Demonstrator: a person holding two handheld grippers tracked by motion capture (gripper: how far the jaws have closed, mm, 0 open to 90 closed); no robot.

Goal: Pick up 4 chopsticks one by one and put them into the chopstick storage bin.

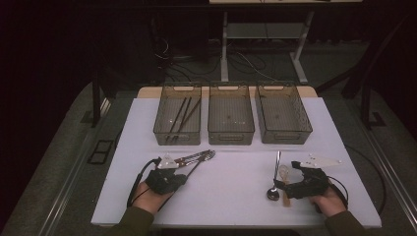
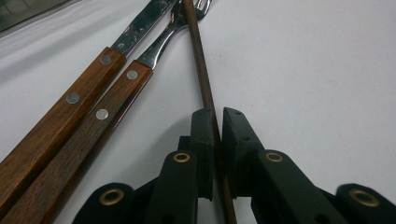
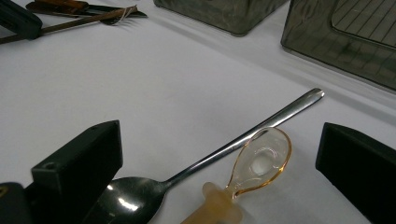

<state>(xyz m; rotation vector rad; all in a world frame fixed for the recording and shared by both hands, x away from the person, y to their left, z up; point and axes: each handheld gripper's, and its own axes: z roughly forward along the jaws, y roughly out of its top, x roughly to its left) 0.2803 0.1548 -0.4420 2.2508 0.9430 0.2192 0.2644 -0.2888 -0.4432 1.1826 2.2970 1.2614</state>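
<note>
My left gripper (image 2: 217, 116) is shut on a thin brown chopstick (image 2: 201, 70) that lies on the white table. Just to its left in the left gripper view lie a wood-handled knife (image 2: 70, 102) and a wood-handled fork (image 2: 116, 93). In the high view the left gripper (image 1: 189, 166) sits front left, by this cutlery (image 1: 199, 157). My right gripper (image 3: 224, 158) stands wide open, its jaws either side of a metal spoon (image 3: 233, 147) and a small amber plastic spoon (image 3: 259, 161). From above, the right gripper (image 1: 284, 184) is front right, at the spoon (image 1: 277, 167).
Three grey see-through bins stand in a row at the back of the table (image 1: 231, 196): left (image 1: 160, 118), middle (image 1: 231, 137), right (image 1: 305, 118). The left bin holds dark chopsticks (image 1: 183, 115). Bare white surface lies between the two grippers.
</note>
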